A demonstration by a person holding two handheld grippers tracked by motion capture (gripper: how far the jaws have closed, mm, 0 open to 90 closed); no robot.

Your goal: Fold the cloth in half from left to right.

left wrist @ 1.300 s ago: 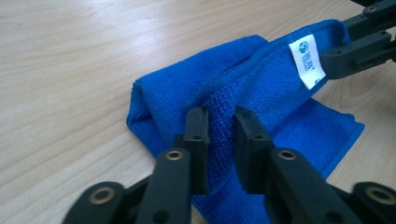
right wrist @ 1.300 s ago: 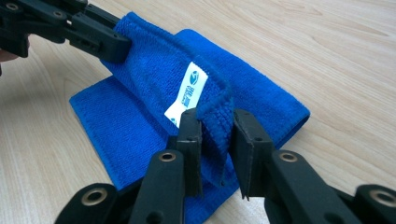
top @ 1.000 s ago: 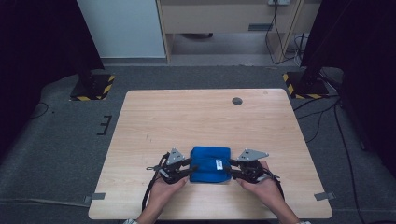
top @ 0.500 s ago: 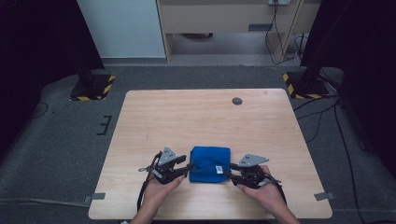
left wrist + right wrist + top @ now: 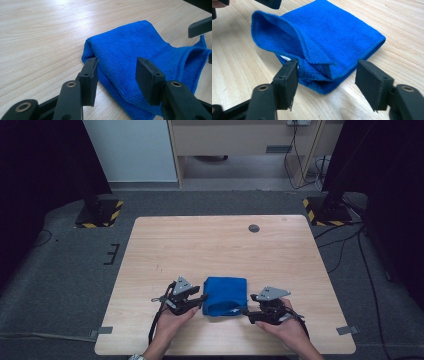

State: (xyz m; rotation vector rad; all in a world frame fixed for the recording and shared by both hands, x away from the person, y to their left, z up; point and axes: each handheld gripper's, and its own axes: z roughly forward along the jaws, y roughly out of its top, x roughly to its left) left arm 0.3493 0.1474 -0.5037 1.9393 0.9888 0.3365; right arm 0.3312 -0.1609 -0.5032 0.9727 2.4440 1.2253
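A folded blue cloth point(image 5: 226, 295) lies on the wooden table near its front edge. My left gripper point(image 5: 202, 299) points at its left side. In the left gripper view the cloth point(image 5: 140, 45) has its near edge between the spread jaws of the left gripper point(image 5: 117, 62), and no pad presses on it. My right gripper point(image 5: 248, 312) is at the cloth's near right corner. Its jaws have just been opening. In the right gripper view the cloth point(image 5: 332, 27) has its loose corner between the jaws of the right gripper point(image 5: 328, 63), unpinched.
The table point(image 5: 220, 245) has a small round grommet point(image 5: 254, 228) near its far edge. Two stand bases with yellow-black stripes point(image 5: 100, 214) point(image 5: 327, 210) sit on the grey floor beyond the far corners. A cabinet stands behind.
The cloth's near right corner with its white label has dropped toward the table's near edge. Both hands have hardly moved.
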